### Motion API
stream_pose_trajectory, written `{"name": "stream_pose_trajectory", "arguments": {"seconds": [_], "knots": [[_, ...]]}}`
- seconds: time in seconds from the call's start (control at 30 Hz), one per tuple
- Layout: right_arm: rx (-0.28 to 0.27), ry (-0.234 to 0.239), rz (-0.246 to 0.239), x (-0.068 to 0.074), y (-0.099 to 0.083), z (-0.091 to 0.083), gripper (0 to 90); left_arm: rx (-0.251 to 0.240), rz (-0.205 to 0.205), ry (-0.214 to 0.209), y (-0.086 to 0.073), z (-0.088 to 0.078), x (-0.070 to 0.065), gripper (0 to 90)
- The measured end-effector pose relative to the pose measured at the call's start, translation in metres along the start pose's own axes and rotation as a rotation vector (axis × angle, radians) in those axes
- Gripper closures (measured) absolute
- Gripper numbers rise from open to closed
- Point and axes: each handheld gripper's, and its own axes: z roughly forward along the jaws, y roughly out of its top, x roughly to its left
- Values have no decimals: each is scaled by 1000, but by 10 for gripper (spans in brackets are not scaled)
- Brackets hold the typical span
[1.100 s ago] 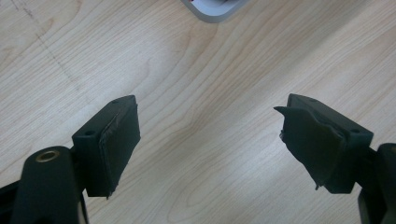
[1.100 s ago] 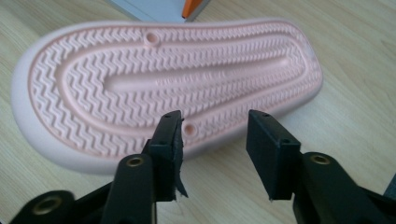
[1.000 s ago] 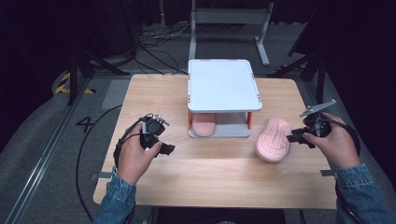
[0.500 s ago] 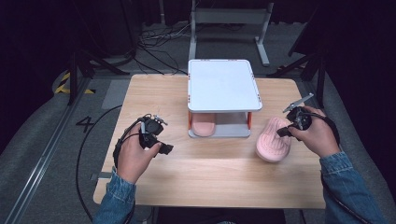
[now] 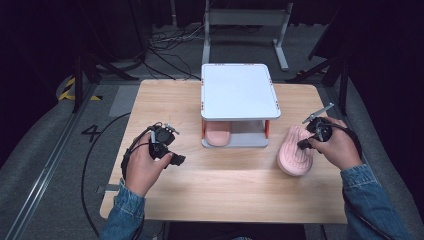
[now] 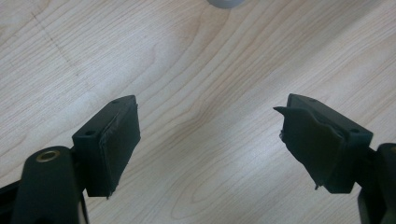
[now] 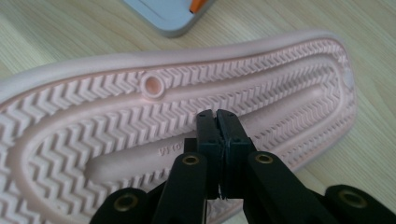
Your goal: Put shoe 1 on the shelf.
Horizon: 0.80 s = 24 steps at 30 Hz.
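I see blue denim sleeves (image 5: 125,212) on both forearms. My matte black left gripper (image 6: 210,144) has torn pad edges and a brass-ringed hole; a black cable (image 5: 95,165) trails off.

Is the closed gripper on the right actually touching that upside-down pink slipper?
Cannot tell. In the right gripper view the right gripper, jaws shut together, sits over the slipper sole, but no contact or gap shows plainly.

Pale pink slipper sole (image 7: 261,88) with zigzag tread lies under black fingers (image 7: 208,135); beyond them, a white-topped shelf (image 5: 239,90) with orange posts on the light woodgrain bench (image 5: 220,185).
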Motion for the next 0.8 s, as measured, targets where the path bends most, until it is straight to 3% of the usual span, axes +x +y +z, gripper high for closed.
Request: {"name": "stream_pose_trajectory", "arguments": {"seconds": [0.2,0.33,0.37,0.63,0.8], "knots": [[-22,-27,59,-5,-30,-8,876,7,4,-2,3,3,-2,198],[11,-55,80,-8,-45,-6,845,11,14,-10,5,5,-4,199],[7,-54,108,-12,-55,-5,838,12,14,-13,6,6,-4,199],[29,-56,149,-18,-74,-1,779,12,15,-18,8,7,-4,198],[13,-51,182,-22,-86,1,713,10,16,-18,8,6,-5,198]]}}
